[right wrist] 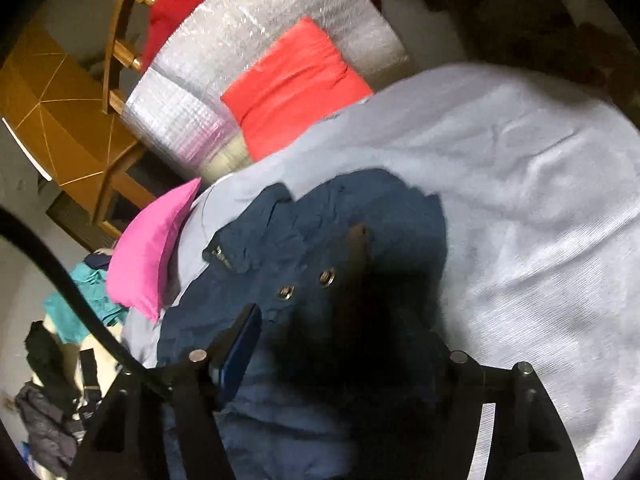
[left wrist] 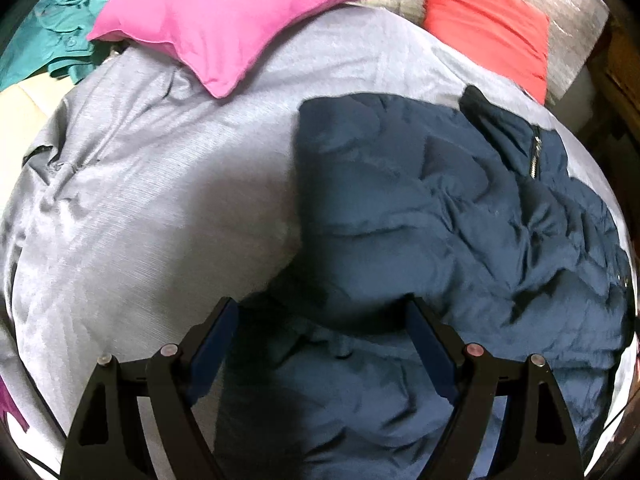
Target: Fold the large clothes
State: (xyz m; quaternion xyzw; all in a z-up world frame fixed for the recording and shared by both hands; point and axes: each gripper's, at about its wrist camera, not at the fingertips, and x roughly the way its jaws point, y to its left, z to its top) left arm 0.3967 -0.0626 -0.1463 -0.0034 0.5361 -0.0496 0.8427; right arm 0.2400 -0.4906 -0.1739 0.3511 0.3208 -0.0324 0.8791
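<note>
Left gripper [left wrist: 322,320]: fingers apart above crumpled navy quilted jacket [left wrist: 440,216] on pale grey bedsheet [left wrist: 140,200]. Right gripper [right wrist: 340,340]: fingers spread, jacket fabric between them, grip unclear

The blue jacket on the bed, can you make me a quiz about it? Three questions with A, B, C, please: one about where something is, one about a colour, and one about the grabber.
1. Where does the navy jacket lie?
A. on the grey bed cover
B. on a chair
C. on the floor

2. What colour is the pillow nearest the jacket in the left wrist view?
A. green
B. pink
C. yellow

3. How is the left gripper?
A. shut on the pillow
B. shut on a sock
C. open over the jacket

Answers:
1 A, grey cover shows all round the jacket.
2 B, it is bright pink.
3 C, its fingers stand wide apart with jacket cloth showing between them.
</note>
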